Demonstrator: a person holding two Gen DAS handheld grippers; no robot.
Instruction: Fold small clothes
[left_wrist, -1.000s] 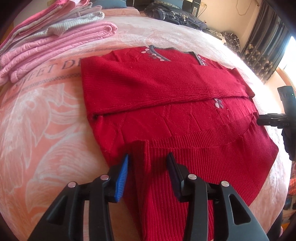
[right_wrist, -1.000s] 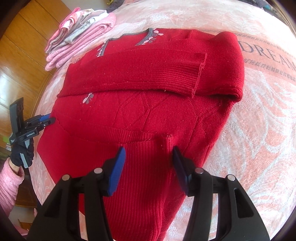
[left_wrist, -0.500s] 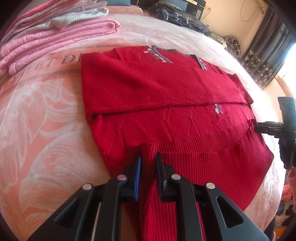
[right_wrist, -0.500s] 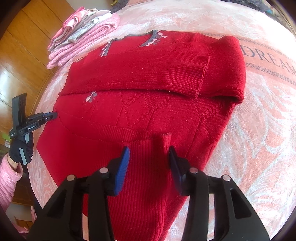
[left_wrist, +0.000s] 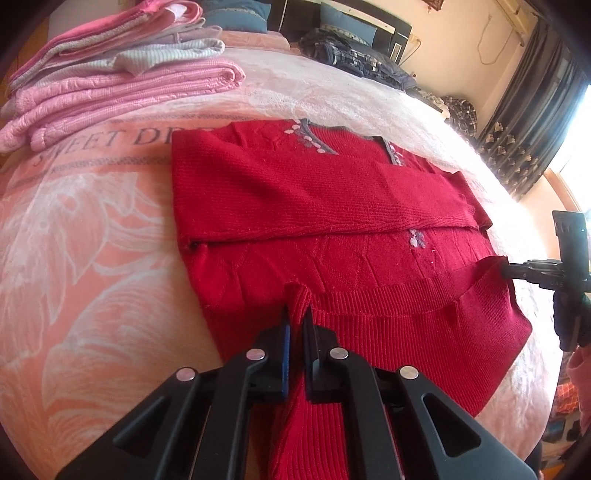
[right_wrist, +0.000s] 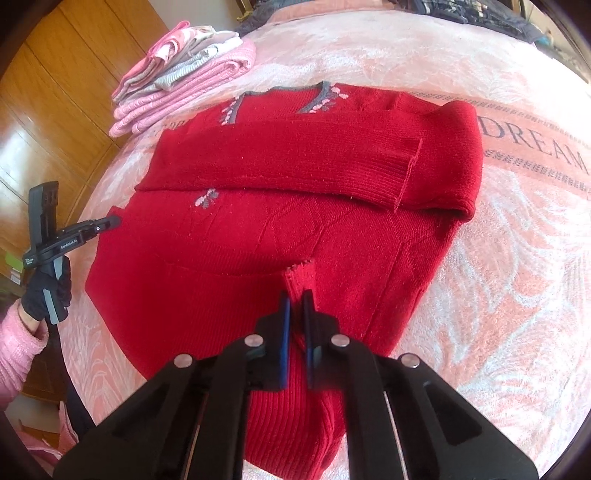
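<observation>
Red knit sweater (left_wrist: 332, 206) on bed (left_wrist: 92, 258): soft, light, stretchy. Left gripper (left_wrist: 295, 321) and right gripper (right_wrist: 295, 302), jaws clamped on ribbed hem; hold hem corners, knit sags.

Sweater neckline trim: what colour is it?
Grey, with small pink flower-like motifs beside it, on the red sweater. The trim shows best in the right wrist view.

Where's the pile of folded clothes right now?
The pink folded pile sits top-left in both views, on the blanket beyond the red sweater's collar.
</observation>
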